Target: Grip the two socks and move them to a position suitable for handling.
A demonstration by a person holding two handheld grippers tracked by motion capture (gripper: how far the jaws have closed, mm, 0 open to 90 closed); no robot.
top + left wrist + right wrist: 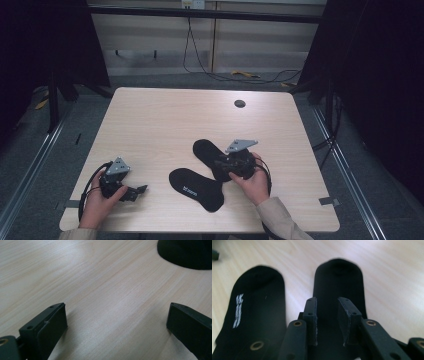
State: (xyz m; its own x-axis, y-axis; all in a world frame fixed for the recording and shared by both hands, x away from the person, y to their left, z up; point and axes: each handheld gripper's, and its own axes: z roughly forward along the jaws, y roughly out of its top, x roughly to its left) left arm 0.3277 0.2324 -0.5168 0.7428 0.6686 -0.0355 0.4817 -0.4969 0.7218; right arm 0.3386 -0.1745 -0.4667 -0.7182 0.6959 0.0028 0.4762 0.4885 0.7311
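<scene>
Both tongs sit low over my wooden table [150, 125]. Left tongs [134, 192], in my left hand [97, 205] near the front left corner, are spread wide: in the left gripper view the two black jaws stand far apart with bare wood between them, gripping nothing, and the rounded end of a black sock [186, 253] lies ahead at the upper right. Right tongs [328, 320], in my right hand [255, 182], are over the farther sock [339, 287]. In the right gripper view their jaws are drawn close with a narrow gap between them, directly above that sock's dark cloth; I cannot tell whether they pinch it. The nearer sock [196, 188], with white lettering, lies just beside it, their ends meeting by my right hand.
</scene>
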